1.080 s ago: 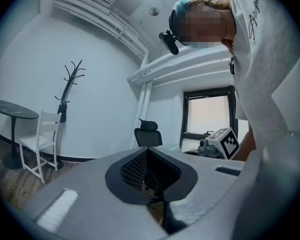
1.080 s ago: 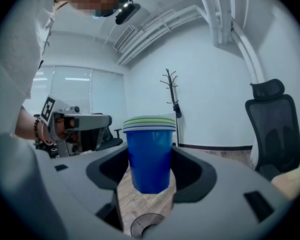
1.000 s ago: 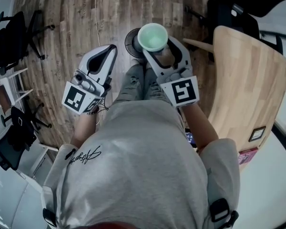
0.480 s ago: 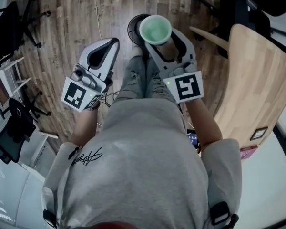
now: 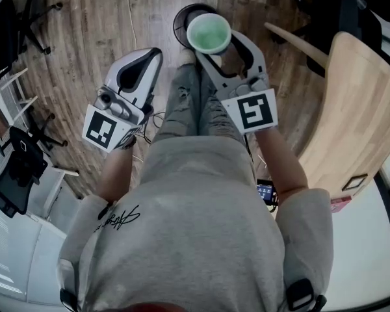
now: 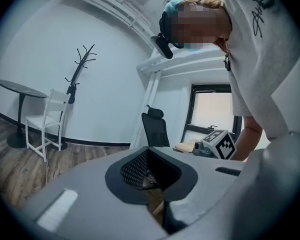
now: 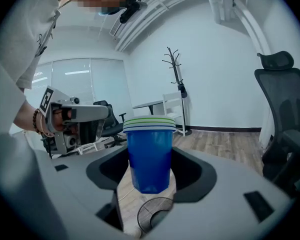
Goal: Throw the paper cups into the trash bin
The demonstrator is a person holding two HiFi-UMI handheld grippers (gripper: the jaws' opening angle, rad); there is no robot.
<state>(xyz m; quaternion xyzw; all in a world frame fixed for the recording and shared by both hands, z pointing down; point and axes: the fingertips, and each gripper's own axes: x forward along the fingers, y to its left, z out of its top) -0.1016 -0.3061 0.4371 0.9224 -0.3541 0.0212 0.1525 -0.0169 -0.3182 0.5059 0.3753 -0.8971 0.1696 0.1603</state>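
Right tongs pinch the stacked paper cups just above the trash bin. Left tongs are pressed together, empty. Hazard: the stack appears off-centre — released here, cups may clip the rim and scatter.

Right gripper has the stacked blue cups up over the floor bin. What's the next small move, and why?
Probably open the right gripper and let the stack of blue paper cups drop. Its jaws clamp the stack upright, and the round dark trash bin shows directly beneath it in the right gripper view, apparently lined up.
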